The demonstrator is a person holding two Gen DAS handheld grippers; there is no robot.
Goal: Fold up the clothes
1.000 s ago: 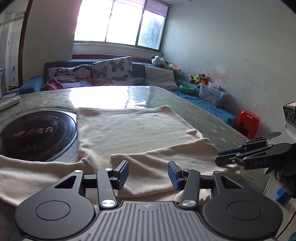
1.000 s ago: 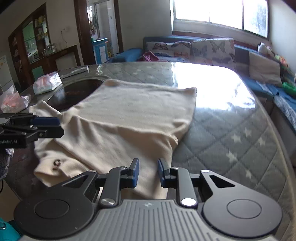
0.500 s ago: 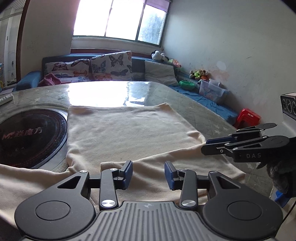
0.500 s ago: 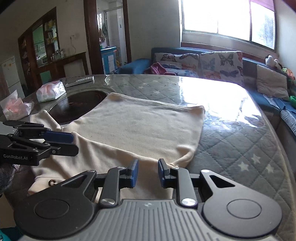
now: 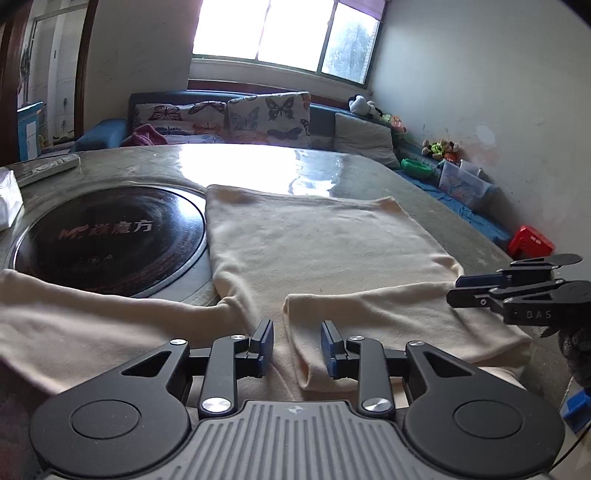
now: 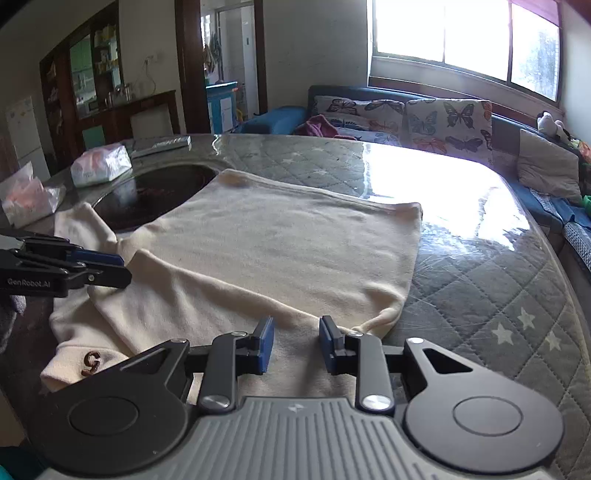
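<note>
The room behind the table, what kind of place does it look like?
Most likely a home living and dining room: a blue sofa with butterfly-print cushions under the window, stuffed toys along the wall, and a large quilted-cover dining table with a built-in cooktop.

A large table with a grey quilted, star-printed cover under a glossy clear sheet (image 6: 491, 280) carries a round black glass plate with faint printed lettering (image 5: 110, 236) set into its left half. At the far left edge lie a slim grey remote control (image 5: 48, 168) and a white plastic-wrapped tissue pack (image 6: 100, 165); a crumpled clear bag (image 6: 27, 197) sits nearer the left corner. Beyond the far edge stands a blue sofa (image 6: 369, 96) with butterfly-print cushions (image 5: 267, 116), perhaps a soft toy (image 5: 360, 104) on its back. A red plastic stool (image 5: 530, 242) stands by the right wall.
</note>
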